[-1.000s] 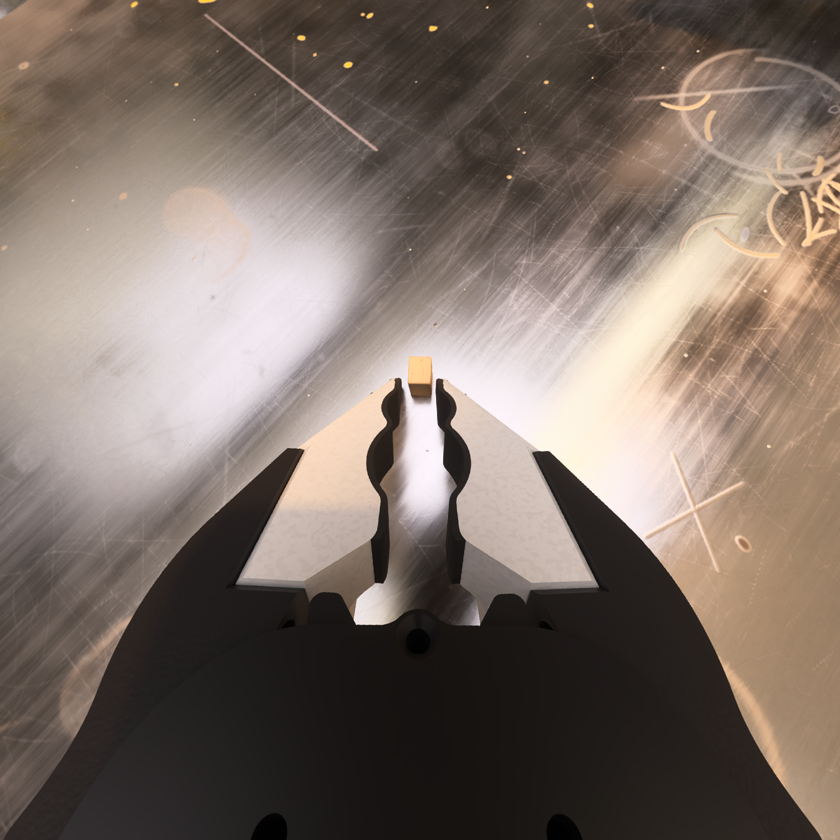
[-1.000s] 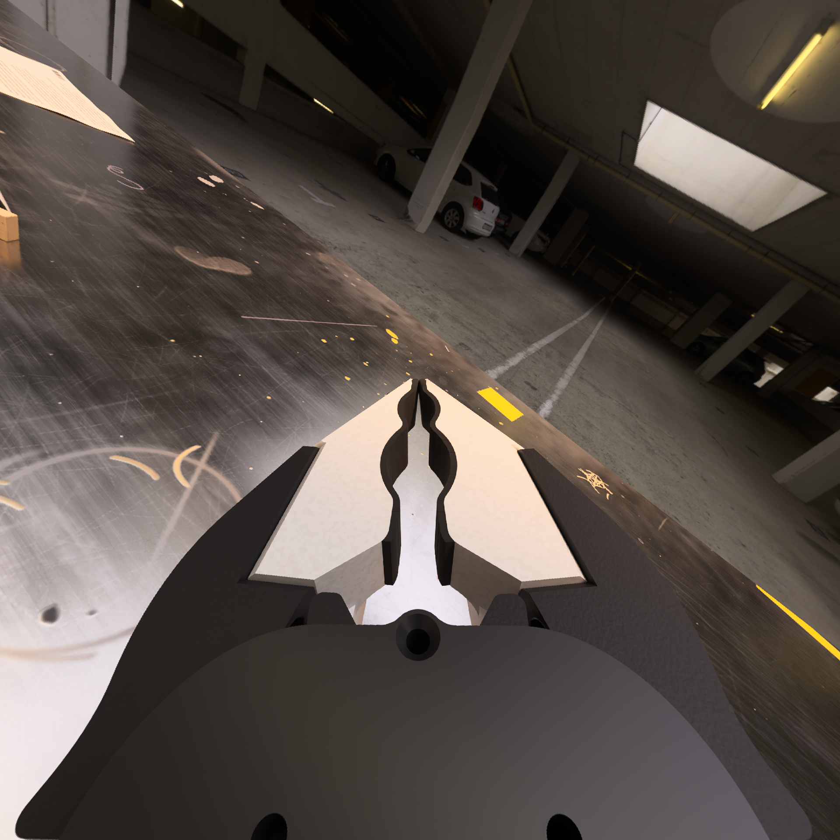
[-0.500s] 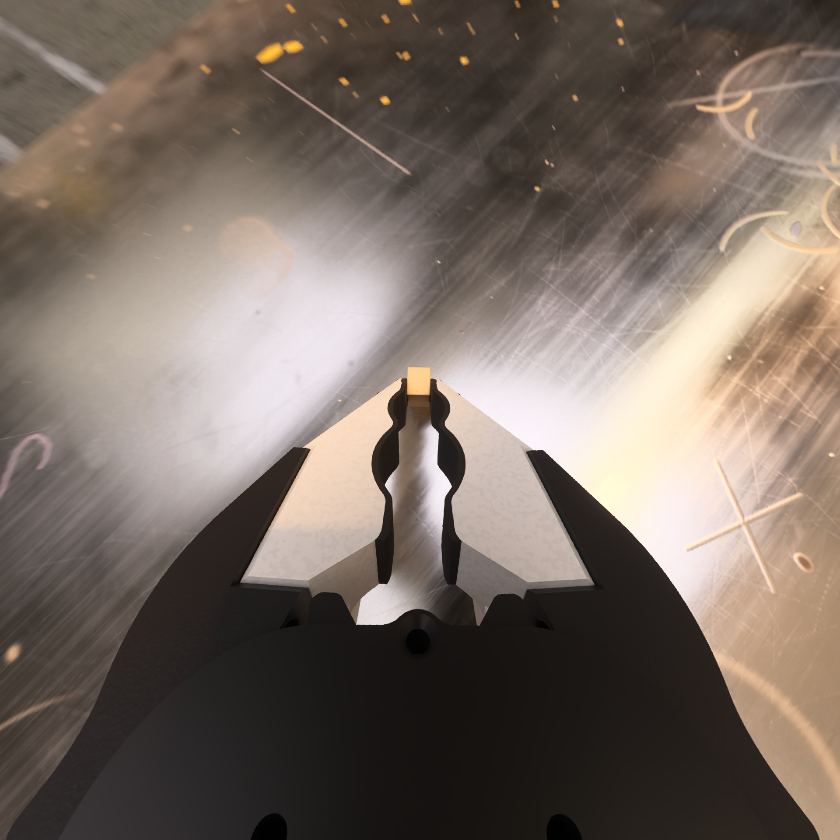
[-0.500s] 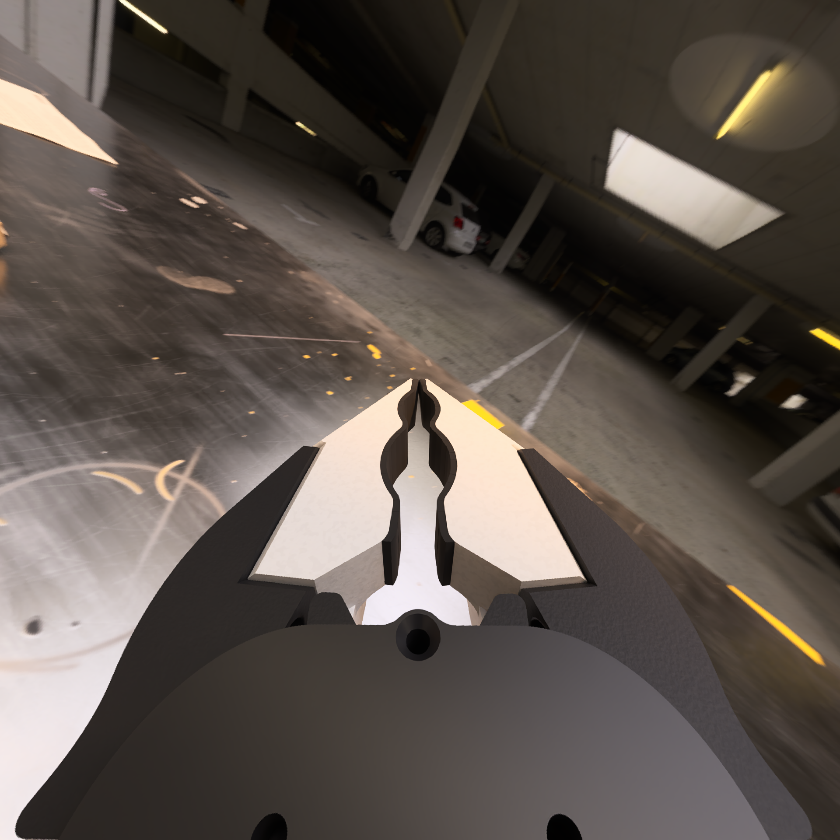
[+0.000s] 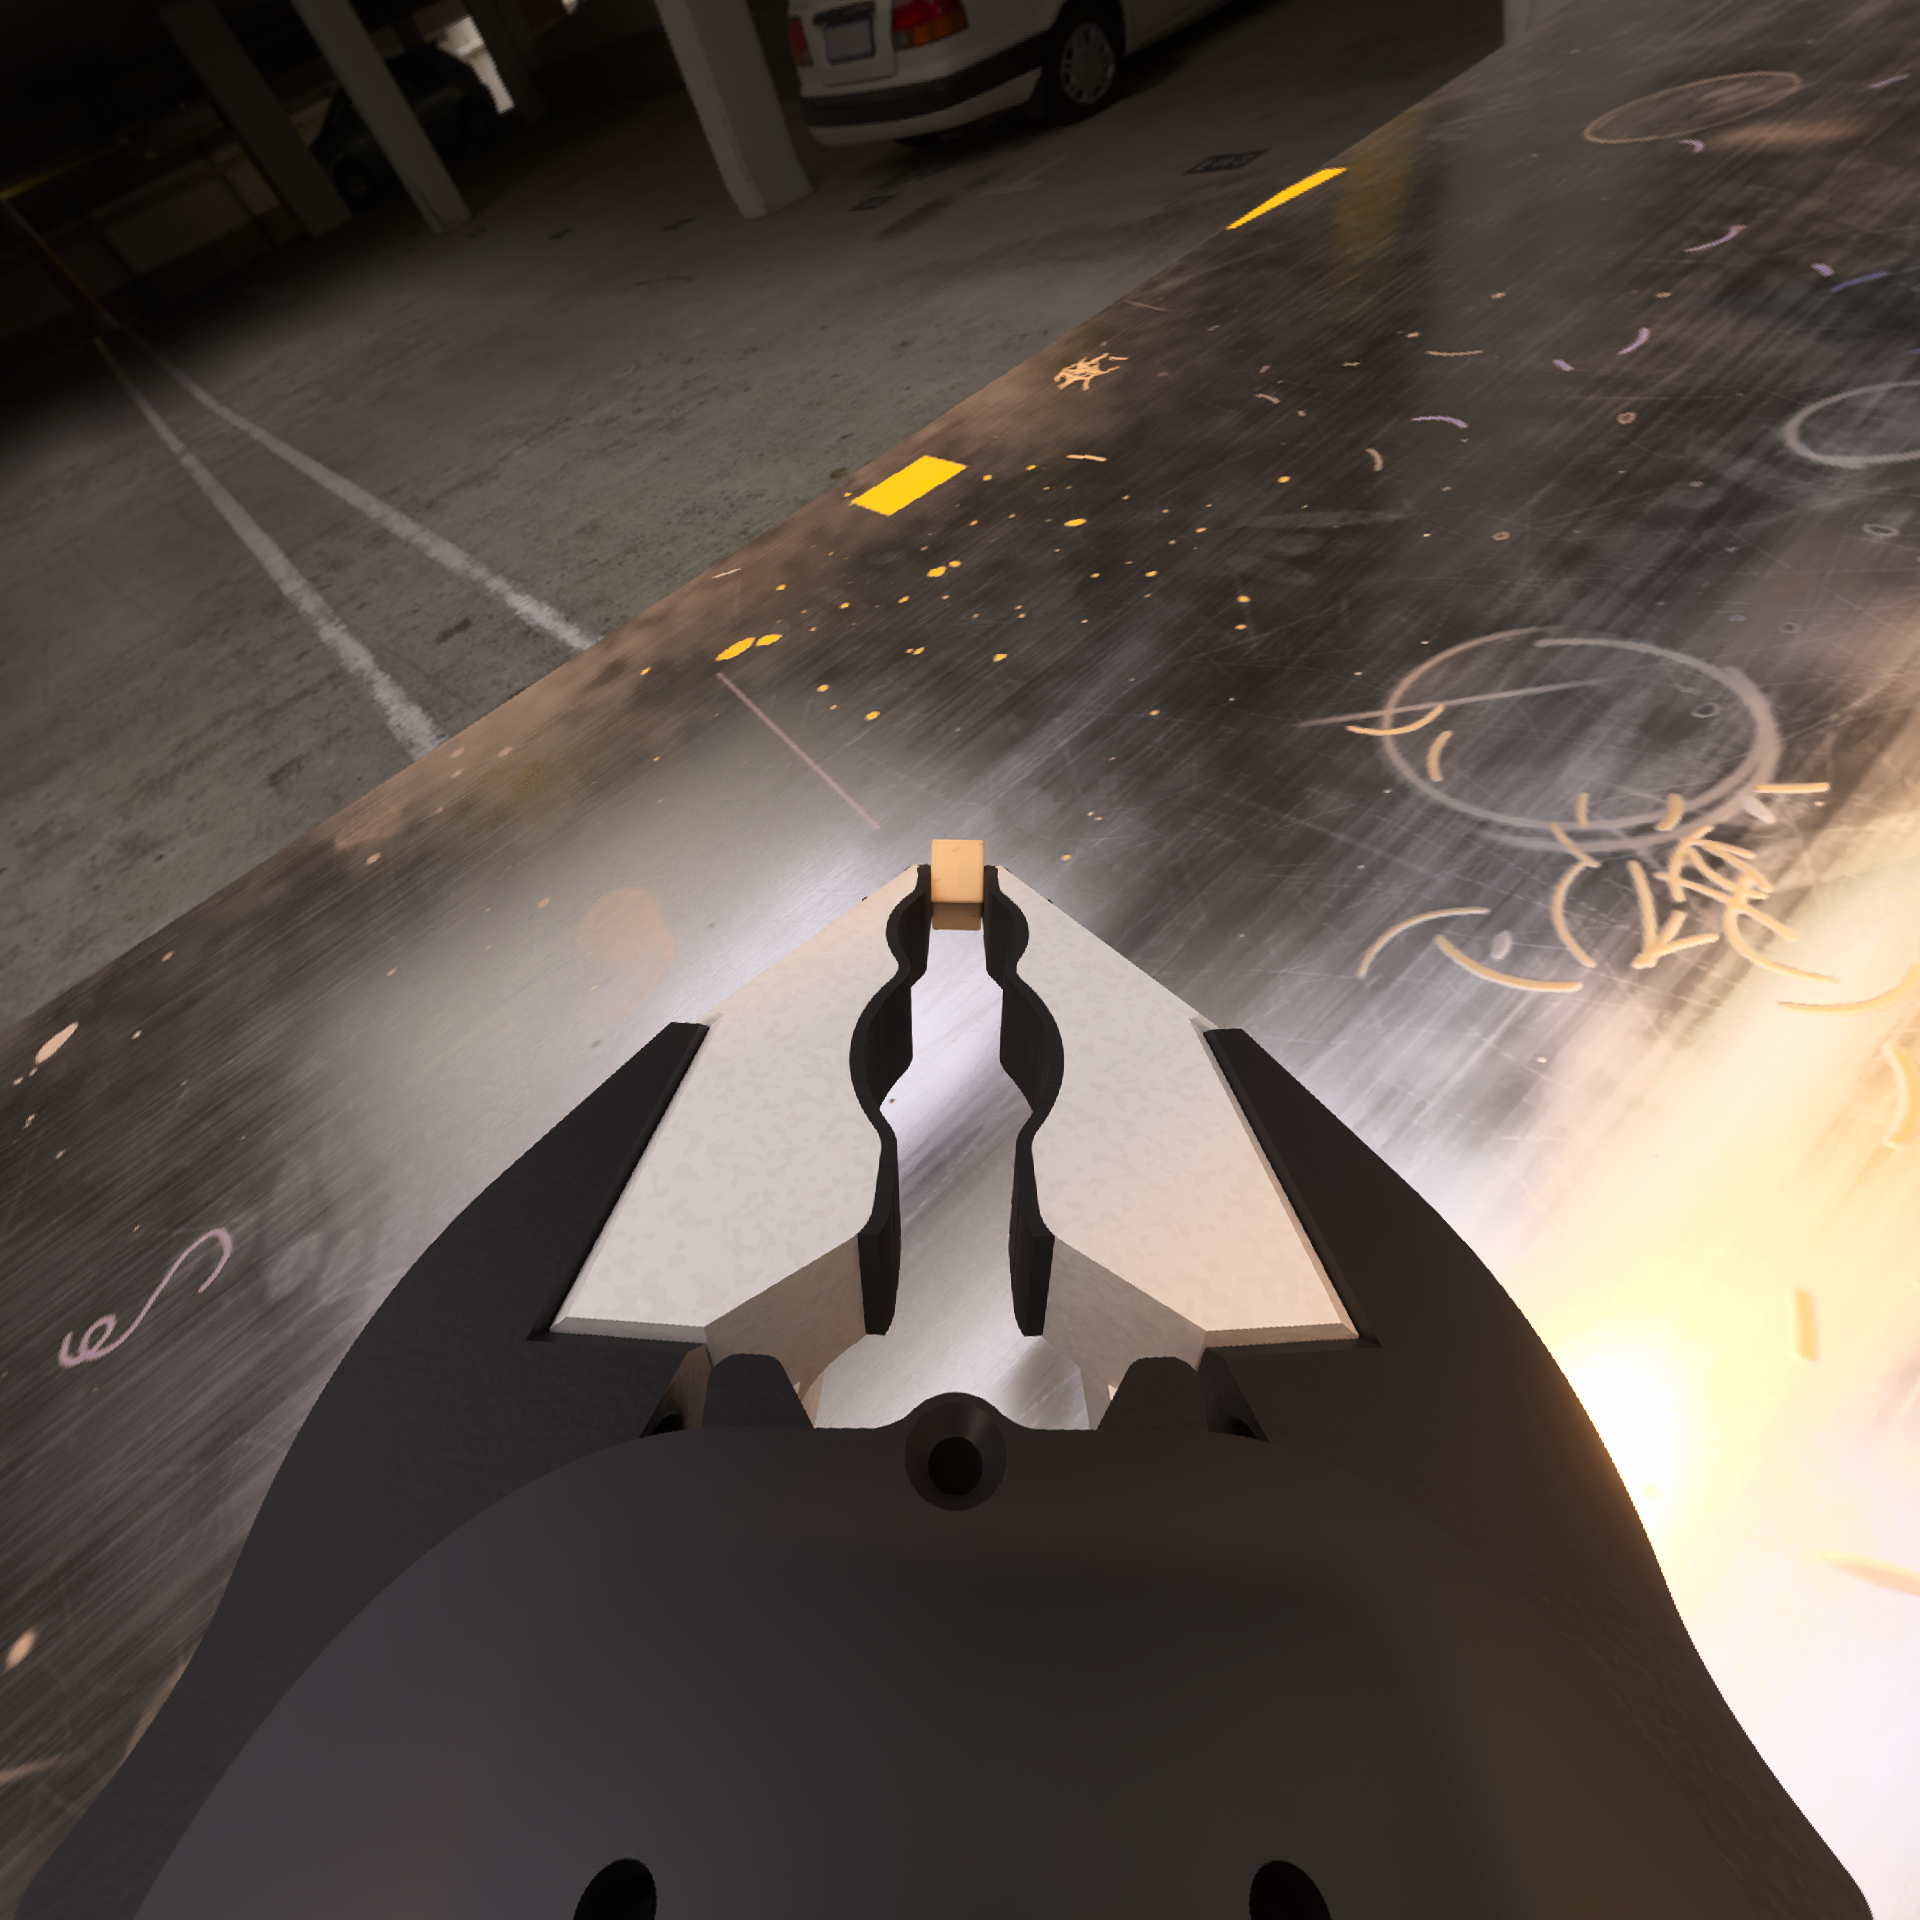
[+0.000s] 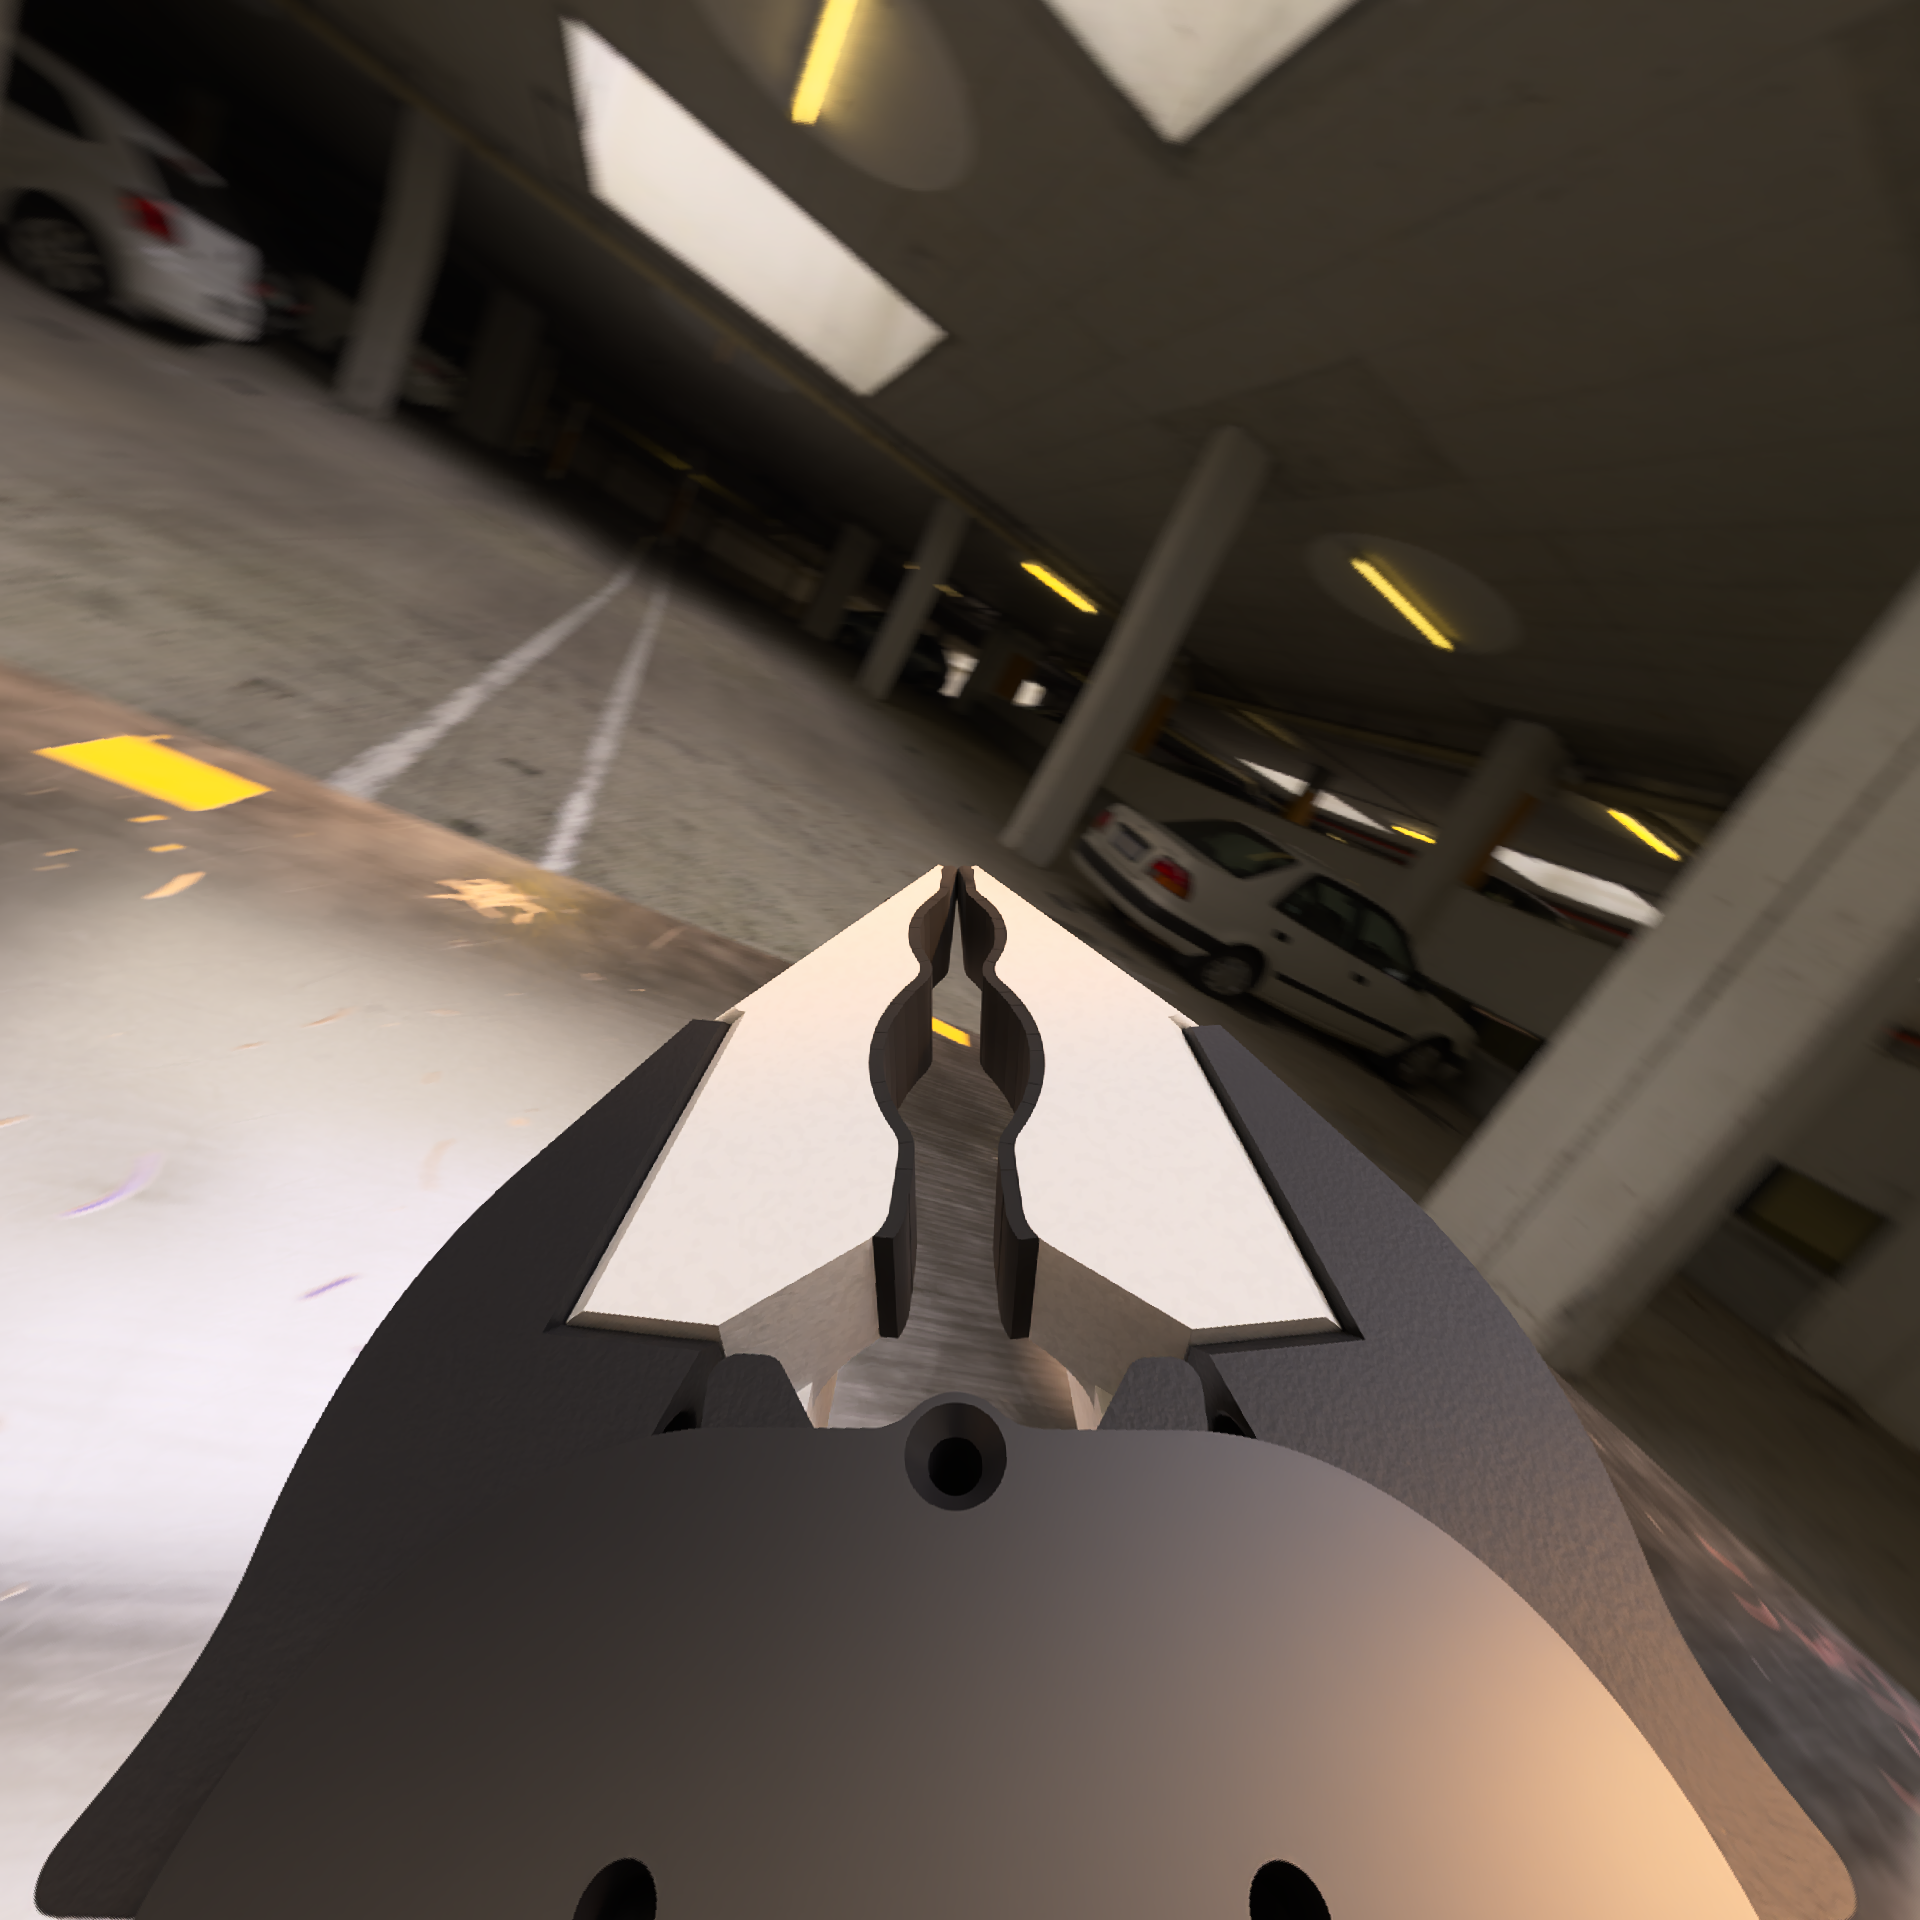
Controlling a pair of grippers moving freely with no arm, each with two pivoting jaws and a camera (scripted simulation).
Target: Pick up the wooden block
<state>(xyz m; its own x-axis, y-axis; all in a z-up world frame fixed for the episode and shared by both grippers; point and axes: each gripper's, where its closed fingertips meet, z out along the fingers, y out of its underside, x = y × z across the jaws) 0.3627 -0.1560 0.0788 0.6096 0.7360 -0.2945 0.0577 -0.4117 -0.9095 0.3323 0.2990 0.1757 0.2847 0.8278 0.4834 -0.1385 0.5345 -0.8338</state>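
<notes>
A small light wooden block sits between the two fingertips of my left gripper, which is shut on it and holds it above the scratched metal tabletop. The block's top sticks out past the tips. My right gripper is shut and empty; its tips touch. It points past the table's far edge toward the garage. The block does not show in the right wrist view.
The table's edge runs diagonally in the left wrist view, with a concrete floor beyond. Yellow paint marks and chalk circles mark the tabletop. Pillars and a white car stand far off.
My left gripper has closed on the block and lifted it, tilting up so the table's edge and floor show. My right gripper has swung right and tilted up, away from the table.
</notes>
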